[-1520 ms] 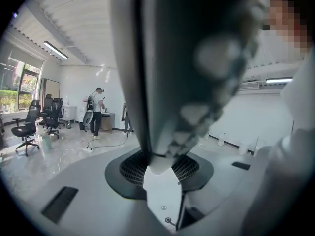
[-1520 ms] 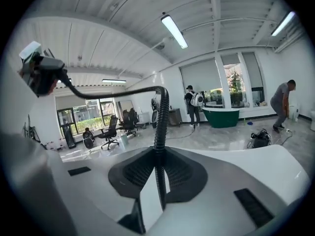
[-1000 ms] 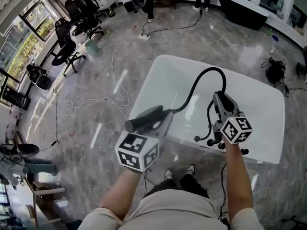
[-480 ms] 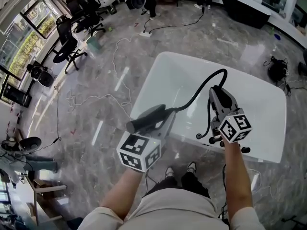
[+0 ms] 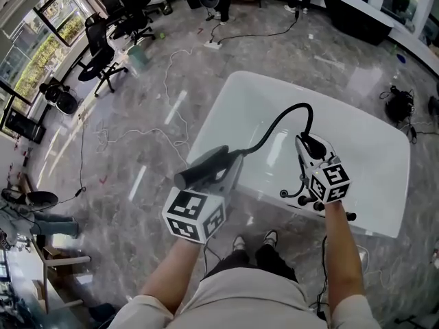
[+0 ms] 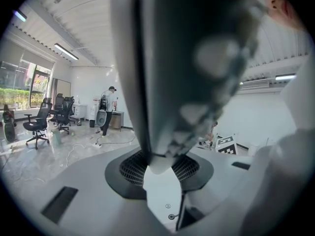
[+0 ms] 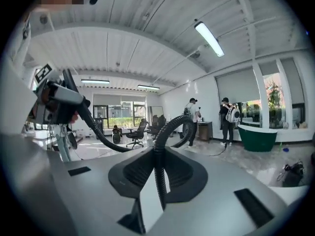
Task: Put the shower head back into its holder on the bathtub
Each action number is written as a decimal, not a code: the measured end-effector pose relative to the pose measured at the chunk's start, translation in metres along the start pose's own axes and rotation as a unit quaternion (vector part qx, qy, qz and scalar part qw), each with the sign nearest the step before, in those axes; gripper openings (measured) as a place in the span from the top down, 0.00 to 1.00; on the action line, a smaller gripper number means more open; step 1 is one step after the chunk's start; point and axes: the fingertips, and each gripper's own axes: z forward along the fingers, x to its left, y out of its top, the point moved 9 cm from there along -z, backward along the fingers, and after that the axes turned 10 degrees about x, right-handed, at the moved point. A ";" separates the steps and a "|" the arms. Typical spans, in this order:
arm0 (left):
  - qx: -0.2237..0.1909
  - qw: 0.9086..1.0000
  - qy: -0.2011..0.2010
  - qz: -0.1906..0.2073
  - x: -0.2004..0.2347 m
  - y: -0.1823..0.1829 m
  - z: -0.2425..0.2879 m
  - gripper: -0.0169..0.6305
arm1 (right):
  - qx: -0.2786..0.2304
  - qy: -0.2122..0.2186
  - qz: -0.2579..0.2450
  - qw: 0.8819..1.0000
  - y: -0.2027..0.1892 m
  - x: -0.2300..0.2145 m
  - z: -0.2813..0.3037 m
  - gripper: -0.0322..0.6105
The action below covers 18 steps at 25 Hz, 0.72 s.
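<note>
The white bathtub (image 5: 374, 139) fills the middle of the head view, standing on a grey marbled floor (image 5: 130, 125) strewn with cables, with black office chairs (image 5: 103, 50) well apart at the far left. The black hose (image 5: 274, 130) rises from the tub's near edge, arches over the basin and runs down leftward to the dark shower head (image 5: 202, 168), which lies tilted across the tub's near left corner, out of any holder. The left gripper (image 5: 230, 168) is clamped on the shower head: in the left gripper view the handle (image 6: 197, 58) fills the frame and passes between the jaws, which press against it. The right gripper (image 5: 306, 144) hangs over the near edge toward the right; its jaws are pinched on the hose (image 7: 158, 176), which runs up between them and curves away. Just beside that gripper, dark fittings (image 5: 300, 197) stand on the tub's near rim; which of them is the holder cannot be told.
</note>
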 end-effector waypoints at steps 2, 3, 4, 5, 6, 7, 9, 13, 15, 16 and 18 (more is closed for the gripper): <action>0.001 1.000 0.005 0.000 -0.001 -0.001 -0.002 0.77 | -0.011 0.000 -0.003 1.000 0.007 0.003 0.005 0.84; 0.000 1.000 0.007 -0.001 -0.001 -0.002 -0.002 0.77 | -0.027 0.012 0.014 0.999 0.014 0.004 0.006 0.84; 0.000 1.000 0.010 -0.003 0.000 -0.002 -0.002 0.77 | -0.046 0.028 0.040 0.998 0.020 0.005 0.006 0.84; -0.001 1.000 0.012 -0.005 0.000 -0.002 -0.003 0.77 | -0.063 0.044 0.067 0.995 0.025 0.005 0.006 0.84; -0.002 1.000 0.014 -0.006 0.001 -0.002 -0.003 0.77 | -0.074 0.054 0.088 0.992 0.027 0.005 0.006 0.84; -0.002 1.000 0.015 -0.007 0.001 -0.003 -0.004 0.77 | -0.077 0.058 0.096 0.991 0.026 0.007 0.006 0.84; -0.002 1.000 0.015 -0.007 -0.001 -0.004 -0.004 0.77 | -0.064 0.054 0.091 0.992 0.013 0.011 0.004 0.84; -0.003 1.000 0.010 -0.004 -0.006 -0.005 -0.002 0.77 | -0.024 0.043 0.076 0.996 -0.024 0.020 -0.006 0.84; -0.001 1.000 0.008 -0.003 -0.007 -0.007 0.001 0.77 | -0.016 0.043 0.093 0.995 -0.040 0.021 -0.009 0.84; -0.001 1.000 0.006 -0.002 -0.008 -0.008 0.003 0.77 | -0.016 0.044 0.108 0.993 -0.046 0.021 -0.009 0.84; -0.001 1.000 0.005 0.000 -0.011 -0.009 0.006 0.77 | -0.014 0.043 0.128 0.991 -0.057 0.021 -0.007 0.84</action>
